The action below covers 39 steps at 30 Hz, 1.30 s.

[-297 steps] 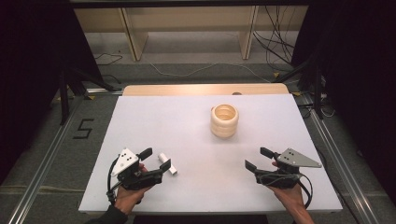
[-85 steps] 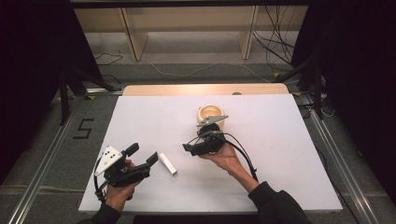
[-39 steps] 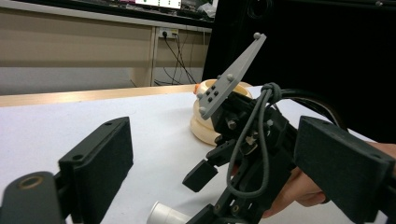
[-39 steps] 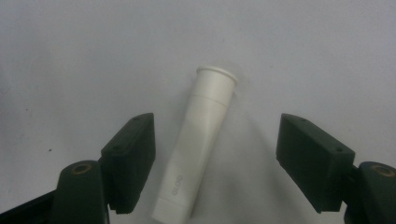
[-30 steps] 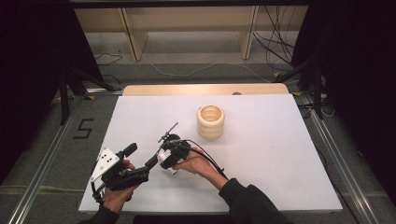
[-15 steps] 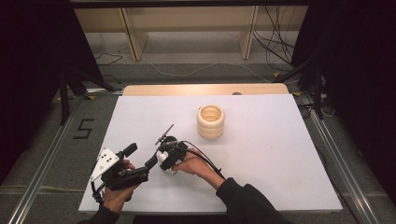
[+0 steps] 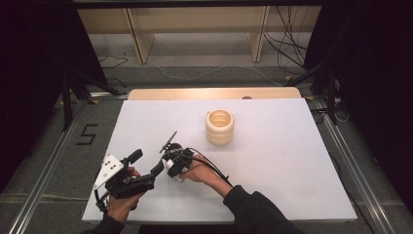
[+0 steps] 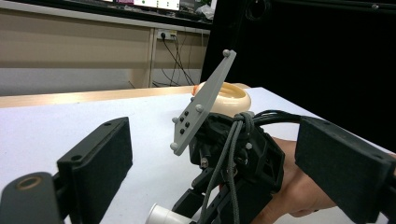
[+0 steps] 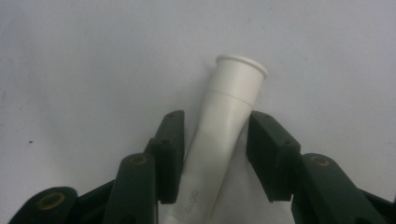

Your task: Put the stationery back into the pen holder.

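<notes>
A white tube (image 9: 224,130) with a flanged cap lies on the white table (image 7: 292,170) at the front left. My right gripper (image 9: 215,121) has reached across to it and is shut on it, a pad against each side. In the high view that gripper (image 7: 170,165) covers most of the tube. My left gripper (image 7: 146,162) hovers just left of it, open and holding nothing. Between the wide left jaws I see the right gripper's grey plate (image 8: 203,102) and the tube's end (image 8: 163,215). A cream stack of rings (image 7: 219,127) stands upright mid-table.
A wooden board (image 7: 214,93) lines the table's far edge. Metal rails run along both sides, and a taped "5" (image 7: 88,134) marks the floor at left. Bare table surface spreads right of the ring stack (image 8: 233,97) and along the front right.
My right gripper came from the front right, passed the ring stack, then moved left to the tube and closed around it. The left gripper has hardly moved in the last second.
</notes>
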{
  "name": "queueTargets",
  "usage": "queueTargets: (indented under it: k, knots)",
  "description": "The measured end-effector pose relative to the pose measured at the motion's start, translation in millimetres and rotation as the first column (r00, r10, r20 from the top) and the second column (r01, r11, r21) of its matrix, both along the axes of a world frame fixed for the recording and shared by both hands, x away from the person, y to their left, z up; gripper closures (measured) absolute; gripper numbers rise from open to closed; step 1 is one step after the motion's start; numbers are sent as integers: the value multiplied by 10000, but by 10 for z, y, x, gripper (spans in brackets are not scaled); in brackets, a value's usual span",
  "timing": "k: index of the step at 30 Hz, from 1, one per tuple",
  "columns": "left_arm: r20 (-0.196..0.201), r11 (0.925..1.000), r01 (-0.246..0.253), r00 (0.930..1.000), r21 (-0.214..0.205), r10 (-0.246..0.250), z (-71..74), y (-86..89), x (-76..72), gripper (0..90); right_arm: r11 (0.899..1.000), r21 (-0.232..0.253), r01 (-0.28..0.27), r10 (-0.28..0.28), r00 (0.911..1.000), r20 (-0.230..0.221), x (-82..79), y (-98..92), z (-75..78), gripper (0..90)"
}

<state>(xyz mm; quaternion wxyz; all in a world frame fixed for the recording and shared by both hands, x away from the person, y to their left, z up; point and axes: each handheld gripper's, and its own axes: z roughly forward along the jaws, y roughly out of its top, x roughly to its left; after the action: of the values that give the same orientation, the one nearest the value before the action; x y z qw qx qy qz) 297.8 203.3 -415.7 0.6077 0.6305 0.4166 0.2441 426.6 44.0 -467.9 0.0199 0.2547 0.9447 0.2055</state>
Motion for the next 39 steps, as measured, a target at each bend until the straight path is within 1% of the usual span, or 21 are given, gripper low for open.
queueTargets:
  k: [5,9,14,16,18,21,24,27,29,30,31,33,34,35,37,39]
  knots:
    - [8,10000,-3,10000,-11,3,0,1,-1,104,10000,-48,72,-72,10000,-19,23,-19,6,673]
    - [5,10000,3,10000,6,-3,-3,-2,2,105,9999,-135,40,-41,10000,-18,28,-21,11,684]
    - [28,10000,-8,10000,-20,8,0,4,0,104,9998,-179,-86,88,9999,116,25,-28,25,687]
    - [37,10000,-15,10000,-27,15,0,2,0,105,10000,37,-52,52,9998,171,33,-44,46,689]
    - [53,10000,-23,10000,-35,24,0,1,-2,105,9996,268,-44,41,9999,125,43,-67,81,690]
    - [184,9999,-103,9998,-76,105,6,6,-11,105,9984,571,-20,9,9998,201,60,-113,139,692]
    - [239,9999,-109,9997,-100,111,8,11,-15,106,9940,1091,126,-165,9993,344,91,-171,200,693]
    - [227,9999,-127,9997,-106,130,9,11,-14,106,9887,1470,298,-379,9979,524,112,-234,255,693]
    - [145,9996,-120,9998,-237,124,7,14,-10,107,9810,1883,465,-580,9967,562,123,-284,295,693]
    - [121,9996,-106,9999,-252,109,7,17,-8,107,9750,2175,447,-602,9960,654,133,-313,314,693]
    - [123,9996,-101,9999,-263,105,7,19,-8,107,9683,2429,591,-752,9955,573,136,-341,343,693]
    - [123,9996,-90,9999,-258,93,8,19,-8,107,9532,2953,648,-915,9928,775,144,-399,391,694]
    - [102,9997,-80,9999,-250,82,5,17,-5,107,9492,3065,708,-1020,9910,870,150,-426,414,694]
    - [64,9997,-63,10000,-216,65,2,14,-1,108,9441,3232,652,-1036,9893,1030,160,-456,432,694]
    - [-33,9999,8,10000,-164,-9,-7,5,8,110,9297,3612,722,-1184,9871,1074,167,-518,471,694]
    - [-102,9999,61,9999,-94,-62,-16,-4,17,113,9193,3876,682,-1229,9853,1183,167,-567,504,693]
